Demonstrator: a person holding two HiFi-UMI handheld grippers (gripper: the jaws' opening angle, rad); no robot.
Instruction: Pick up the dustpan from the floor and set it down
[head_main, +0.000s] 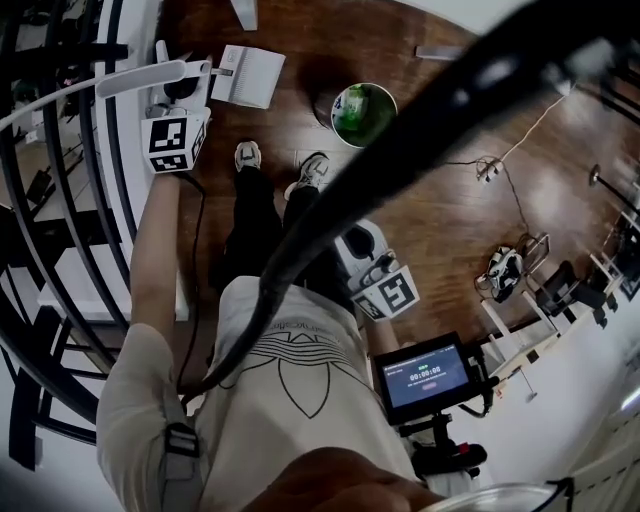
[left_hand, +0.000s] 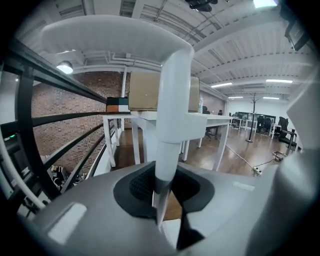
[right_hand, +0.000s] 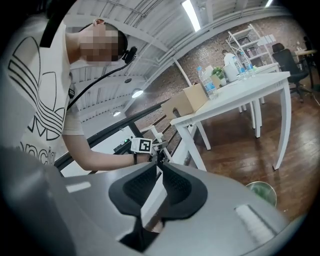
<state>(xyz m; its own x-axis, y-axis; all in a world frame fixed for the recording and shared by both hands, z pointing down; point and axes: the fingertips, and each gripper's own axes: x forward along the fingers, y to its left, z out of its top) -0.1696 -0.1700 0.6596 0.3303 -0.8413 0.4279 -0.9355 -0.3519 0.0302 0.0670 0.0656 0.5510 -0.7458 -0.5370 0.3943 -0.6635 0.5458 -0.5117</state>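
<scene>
The left claw (left_hand: 163, 189) is nearly closed and clamps the white dustpan (left_hand: 170, 100) by its stem, pads pressed to both sides. Below the grip the stem is swallowed by the claw's grey shell, and only a ridged white scrap shows under the pads. Above the claw the stem rises almost straight. It passes a boxy collar and then bends into a broad white band that sweeps left and blurs close to the lens.

From the head view the handle (head_main: 100, 88) runs long from the claw out to the left, where black railings cross it. The flat pan (head_main: 247, 76) sits just right of the claw, on the side away from the person. I cannot tell whether it touches the wooden floor (head_main: 440, 200) or hangs clear, or which way its mouth faces.

The right claw (right_hand: 157, 167) has its tips together. A pale strip shows in the slit behind them; I cannot tell it from the claw's own inner face. A green bin (head_main: 363, 112) stands on the floor between the two claws, farther out. A thick dark blurred band cuts diagonally across the head view.
</scene>
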